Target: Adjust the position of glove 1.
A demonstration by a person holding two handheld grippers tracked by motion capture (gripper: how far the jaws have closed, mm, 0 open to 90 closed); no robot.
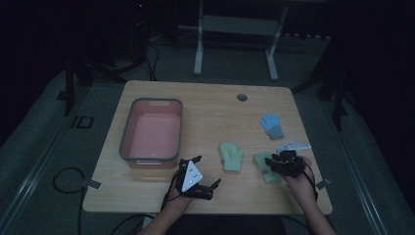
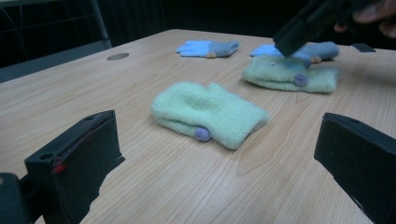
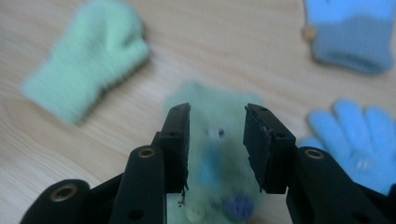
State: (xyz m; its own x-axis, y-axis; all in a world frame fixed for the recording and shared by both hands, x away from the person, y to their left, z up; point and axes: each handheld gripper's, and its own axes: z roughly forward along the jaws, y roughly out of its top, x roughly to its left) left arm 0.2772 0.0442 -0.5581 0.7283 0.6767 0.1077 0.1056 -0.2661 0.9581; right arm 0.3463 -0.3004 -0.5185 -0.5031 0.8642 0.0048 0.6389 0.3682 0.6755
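While scanning from the left edge, starting at the bin (image 1: 126, 132): pink inside, grey rim, nothing in it yet. Judging by that, no drop-off done so far.

Next along, just right of the bin's near corner and close to the front edge of the tabletop (image 1: 147, 191), left gripper (image 1: 206, 171): spread wide, pinching nothing, held low and aimed toward the woollens.

On to mid-tabletop and the first mitten (image 1: 231, 156): pale green, lying flat, untouched, apart from the bin.

Just right of that, second mitten (image 2: 289, 77): same green, small purple button, flat on the wood. Directly over it, right gripper (image 3: 217, 144): half spread, one jaw on either side of the mitten, not pressed onto the wool going by the blurred close view, so pinching nothing. Looks like a pick about to land, not a pick made.

Further right, two blue gloves: one (image 1: 272, 126) out toward the far right, the other (image 3: 355, 135) just beside the second mitten. Neither touched.

Tally, as a judgement: zero of four woollens in the bin. Left to do: close on the second mitten, lift, carry leftward past the first mitten, release over the bin, then repeat for the rest.
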